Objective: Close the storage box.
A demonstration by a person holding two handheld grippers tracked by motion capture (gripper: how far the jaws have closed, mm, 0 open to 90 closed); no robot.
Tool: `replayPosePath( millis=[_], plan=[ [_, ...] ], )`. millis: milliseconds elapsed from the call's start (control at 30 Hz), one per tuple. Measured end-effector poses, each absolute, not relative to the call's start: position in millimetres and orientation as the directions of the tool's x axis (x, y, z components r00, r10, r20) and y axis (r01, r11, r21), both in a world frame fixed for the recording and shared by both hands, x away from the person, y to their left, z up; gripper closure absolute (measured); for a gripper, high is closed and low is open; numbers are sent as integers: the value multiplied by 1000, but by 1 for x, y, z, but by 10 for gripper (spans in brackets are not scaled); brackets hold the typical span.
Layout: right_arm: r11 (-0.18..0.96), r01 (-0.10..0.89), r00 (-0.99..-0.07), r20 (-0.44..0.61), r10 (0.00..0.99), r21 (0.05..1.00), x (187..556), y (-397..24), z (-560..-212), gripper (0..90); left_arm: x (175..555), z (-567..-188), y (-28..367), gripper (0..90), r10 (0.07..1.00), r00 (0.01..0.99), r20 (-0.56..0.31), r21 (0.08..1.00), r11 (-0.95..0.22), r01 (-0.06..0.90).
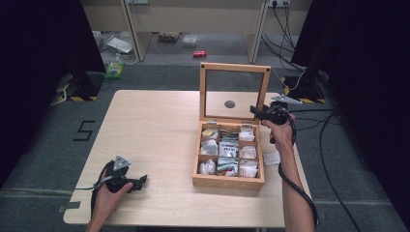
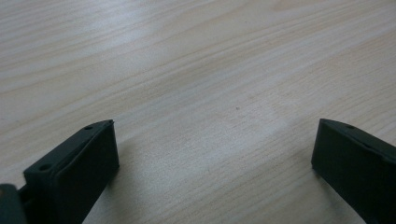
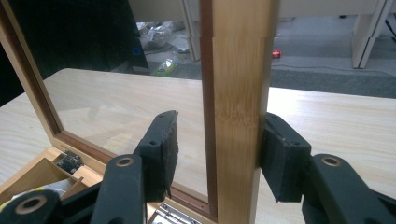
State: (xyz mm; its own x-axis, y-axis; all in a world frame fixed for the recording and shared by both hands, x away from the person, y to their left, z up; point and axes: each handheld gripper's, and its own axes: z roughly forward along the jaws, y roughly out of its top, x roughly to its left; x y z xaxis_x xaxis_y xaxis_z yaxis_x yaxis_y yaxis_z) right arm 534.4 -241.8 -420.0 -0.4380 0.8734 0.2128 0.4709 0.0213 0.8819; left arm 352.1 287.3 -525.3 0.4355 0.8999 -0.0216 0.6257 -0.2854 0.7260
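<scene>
The left gripper (image 1: pixel 140 181) lies low on the near-left part of the table (image 1: pixel 145 125), held in the left hand (image 1: pixel 110 193); its 2 jaws are spread wide over bare wood, with nothing between them. Farther back on the right stands the wooden box (image 1: pixel 228 181), its compartments packed with small packets (image 1: pixel 227 150) and its glass-paned lid (image 1: pixel 235 69) raised upright. The right gripper (image 3: pixel 217 156) straddles the lid's right frame rail (image 3: pixel 238 116): 1 pad touches the rail's outer face, while the other stands just off the glass side, half closed and not pinching.
</scene>
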Motion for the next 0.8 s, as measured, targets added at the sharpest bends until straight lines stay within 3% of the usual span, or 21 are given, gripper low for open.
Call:
replayPosePath(
  millis=[800],
  plan=[
    [28, 410, -455, 178, 872, 912, 527, -242, -402, 500, 352, -525, 287, 0, 900, 436, -22, 726, -285, 626]
  ],
)
